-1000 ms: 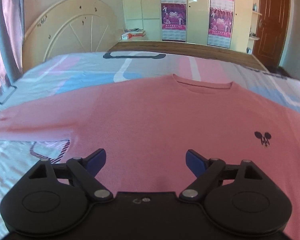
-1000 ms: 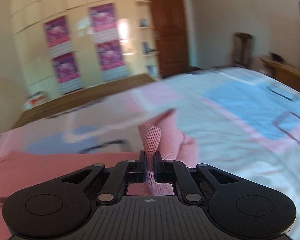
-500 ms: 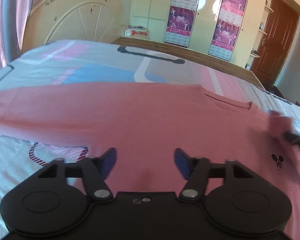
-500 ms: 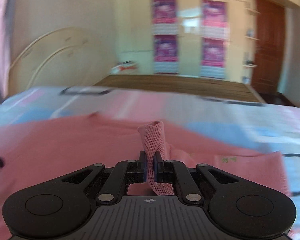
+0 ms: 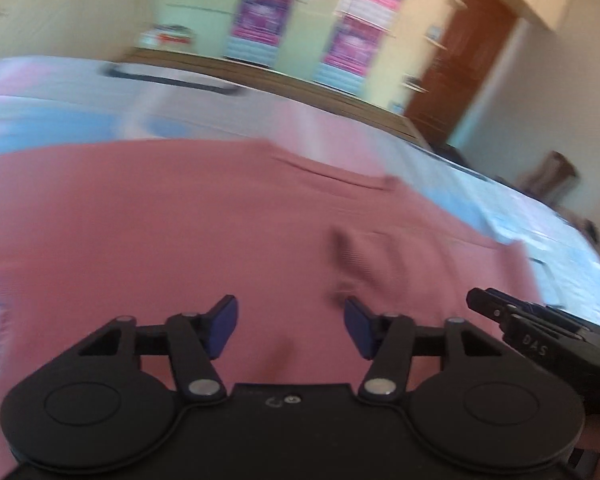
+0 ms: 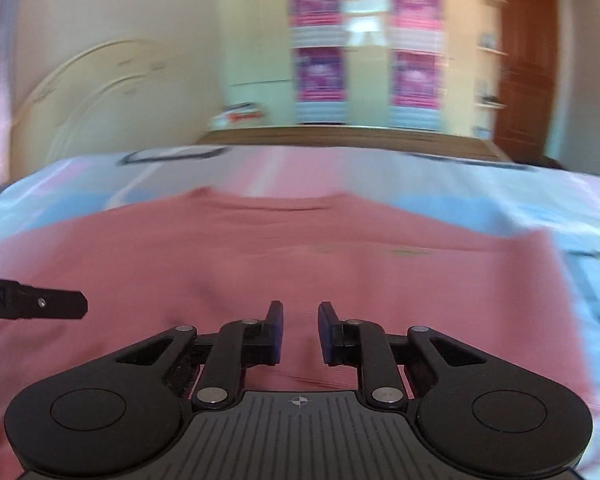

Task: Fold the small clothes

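Left gripper jaws wide apart, nothing held, hovering low over the pink shirt. Right gripper just beside it, jaws parted with a narrow gap, empty. Shirt lies on the patterned bedsheet, right sleeve looks folded in over the chest, collar far side. Risk: both views blurred, a hasty grab could bunch two layers or drag the fold crooked

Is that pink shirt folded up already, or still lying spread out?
Partly folded: the pink shirt lies flat on the bed, its right sleeve turned in over the body.
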### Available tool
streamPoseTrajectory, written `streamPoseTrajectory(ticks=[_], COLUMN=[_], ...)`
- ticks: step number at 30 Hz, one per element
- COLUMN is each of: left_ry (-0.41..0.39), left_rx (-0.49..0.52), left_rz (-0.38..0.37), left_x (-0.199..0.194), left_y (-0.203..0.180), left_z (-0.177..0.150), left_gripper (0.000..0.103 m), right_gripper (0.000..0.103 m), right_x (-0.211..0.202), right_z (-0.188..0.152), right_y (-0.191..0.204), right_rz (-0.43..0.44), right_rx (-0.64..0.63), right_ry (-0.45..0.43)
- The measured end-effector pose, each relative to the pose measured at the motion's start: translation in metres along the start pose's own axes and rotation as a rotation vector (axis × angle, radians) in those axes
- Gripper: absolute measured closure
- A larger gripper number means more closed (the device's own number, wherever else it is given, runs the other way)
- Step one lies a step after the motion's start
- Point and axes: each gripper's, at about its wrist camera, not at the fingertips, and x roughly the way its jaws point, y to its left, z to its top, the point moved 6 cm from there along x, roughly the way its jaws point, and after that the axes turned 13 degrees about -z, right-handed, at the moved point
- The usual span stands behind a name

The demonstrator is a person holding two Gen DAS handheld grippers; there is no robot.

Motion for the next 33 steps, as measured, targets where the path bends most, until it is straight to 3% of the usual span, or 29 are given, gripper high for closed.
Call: streamPoseTrajectory(ticks=[4,7,8,9,11,15,18,21,27,28,30,32,33], left_ry=[0.112,0.128,0.124,0.116,0.088,-0.052,-0.119,-0.105,-0.057,-0.055,-0.055,-0.066,-0.078], left_rx=[0.044,0.05,0.047,0.041,0.045,0.065,0.083,0.065,0.052,0.042,0.038,0.039,0.03], left_rz=[-0.014,-0.042,-0.051,-0.05,-0.049,-0.049,0.009,0.072,0.104,0.104,0.132,0.152,0.162], left_x=[0.058,0.085,0.09,0.094,0.092,0.052,0.024,0.017,0.026,0.025,0.019,0.016,0.016], left_y=[-0.028,-0.038,-0.04,-0.041,-0.043,-0.039,-0.022,0.006,0.02,0.022,0.029,0.036,0.041], left_z=[-0.001,0.0,0.002,0.005,0.014,0.037,0.048,0.044,0.02,0.017,0.012,0.013,0.014], left_gripper=[0.05,0.076,0.095,0.097,0.097,0.098,0.098,0.098,0.096,0.094,0.074,0.061,0.057], right_gripper=[0.084,0.083,0.083,0.083,0.083,0.083,0.083,0.083,0.083,0.083,0.083,0.083,0.083], right_x=[-0.017,-0.032,-0.039,-0.041,-0.059,-0.075,-0.075,-0.074,-0.061,-0.059,-0.049,-0.035,-0.034], right_z=[-0.004,-0.004,-0.006,-0.01,-0.014,-0.022,-0.022,-0.024,-0.02,-0.019,-0.022,-0.028,-0.027], right_y=[-0.06,-0.11,-0.122,-0.131,-0.164,-0.193,-0.2,-0.195,-0.178,-0.175,-0.168,-0.162,-0.162], right_rz=[-0.136,-0.21,-0.231,-0.251,-0.278,-0.294,-0.281,-0.257,-0.194,-0.182,-0.151,-0.145,-0.144], right_rx=[0.083,0.147,0.167,0.188,0.23,0.293,0.296,0.289,0.254,0.242,0.209,0.154,0.144], right_ry=[0.004,0.024,0.031,0.038,0.056,0.073,0.078,0.083,0.086,0.089,0.121,0.188,0.181])
